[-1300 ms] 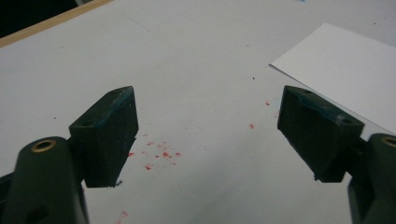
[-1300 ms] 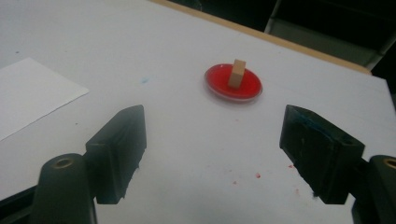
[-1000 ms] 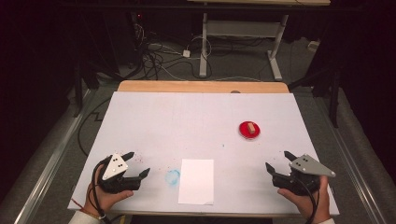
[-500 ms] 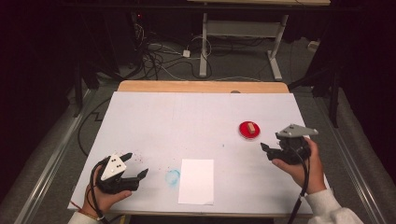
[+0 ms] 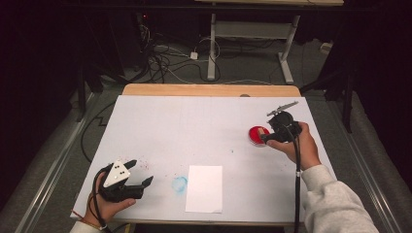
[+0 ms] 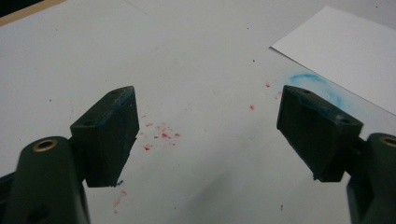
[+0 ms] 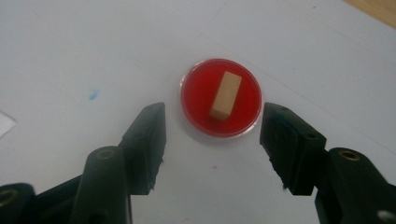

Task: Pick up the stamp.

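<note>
While the left gripper (image 5: 138,175) rested near the white paper (image 5: 204,188) with jaws spread, the right gripper (image 7: 212,135) hovered, jaws apart, over the red dish (image 7: 220,97) holding a wooden block (image 7: 225,94)

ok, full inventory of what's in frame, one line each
table: 1, white top with wood far edge, centre
paper sheet: 1, white, near edge
blue smudge: 1, just left of the sheet
red specks: scattered, between the left jaws
dish: 1, red, round, right side of table
block: 1, tan, lying in the dish
left hand-held gripper: black, open, near left corner
right hand-held gripper: black, open, at the dish
</note>
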`<state>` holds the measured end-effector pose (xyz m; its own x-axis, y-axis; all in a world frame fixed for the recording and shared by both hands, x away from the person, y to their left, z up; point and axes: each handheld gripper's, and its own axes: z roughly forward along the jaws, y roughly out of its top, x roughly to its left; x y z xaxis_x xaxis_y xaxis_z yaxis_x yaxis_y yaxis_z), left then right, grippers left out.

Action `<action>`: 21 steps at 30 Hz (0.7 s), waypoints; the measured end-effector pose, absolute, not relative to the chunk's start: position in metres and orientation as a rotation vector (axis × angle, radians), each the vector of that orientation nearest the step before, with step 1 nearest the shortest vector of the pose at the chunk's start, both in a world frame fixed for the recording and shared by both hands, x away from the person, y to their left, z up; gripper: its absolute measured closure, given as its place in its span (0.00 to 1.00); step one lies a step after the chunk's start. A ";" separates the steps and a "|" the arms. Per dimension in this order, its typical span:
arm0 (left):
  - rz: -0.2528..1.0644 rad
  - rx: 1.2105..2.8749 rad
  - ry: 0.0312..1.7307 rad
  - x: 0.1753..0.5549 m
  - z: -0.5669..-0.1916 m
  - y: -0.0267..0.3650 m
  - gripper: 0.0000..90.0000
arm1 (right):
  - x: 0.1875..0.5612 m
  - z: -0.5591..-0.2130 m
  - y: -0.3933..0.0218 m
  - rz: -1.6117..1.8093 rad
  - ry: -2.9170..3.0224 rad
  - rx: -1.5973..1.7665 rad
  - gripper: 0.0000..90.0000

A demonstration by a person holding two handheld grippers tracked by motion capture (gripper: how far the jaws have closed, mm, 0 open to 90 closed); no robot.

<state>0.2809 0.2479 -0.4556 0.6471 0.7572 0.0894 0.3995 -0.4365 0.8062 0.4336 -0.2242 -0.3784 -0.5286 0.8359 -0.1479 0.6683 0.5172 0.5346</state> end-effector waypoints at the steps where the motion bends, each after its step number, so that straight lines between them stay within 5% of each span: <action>1: 0.571 2.070 0.898 0.281 -0.456 0.248 0.23 | 0.441 -0.384 -0.220 0.551 2.396 1.252 0.50; 21: 0.560 2.074 0.900 0.282 -0.457 0.249 0.23 | 0.482 -0.409 -0.206 0.415 2.436 1.384 0.74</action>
<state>0.2823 0.2490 -0.4567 0.6505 0.7552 0.0812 0.4057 -0.4358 0.8034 0.4822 -0.2058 -0.4092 -0.4864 0.8652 -0.1220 0.7759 0.4919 0.3949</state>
